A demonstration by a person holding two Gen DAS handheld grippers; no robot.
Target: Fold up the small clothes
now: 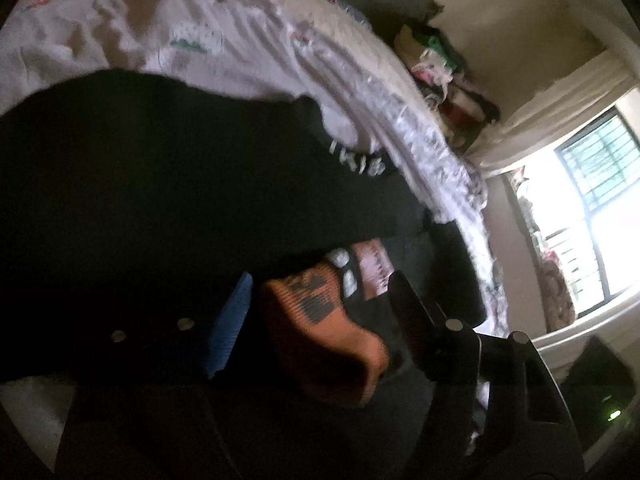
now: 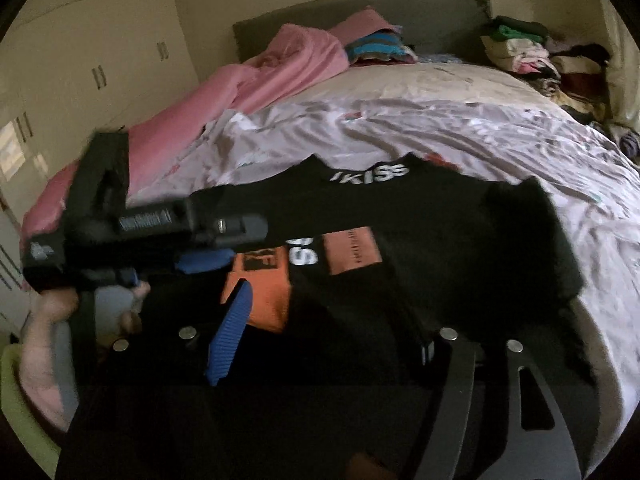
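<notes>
A: Left gripper [image 2: 208, 262] hangs over the left edge of the black shirt [image 2: 440, 232] on the bed [image 2: 520, 140], jaws apart, holding nothing.

B: Right gripper [image 2: 320, 332], also apart, sits over the near hem. I'd pinch both corners evenly before folding.

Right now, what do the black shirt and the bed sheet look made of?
Black shirt: soft matte knit, likely cotton, with flat printed lettering and orange patches. Bed sheet: thin woven cloth, pale with a faint print, slight sheen, creased in fine ridges; fibre unclear.
</notes>
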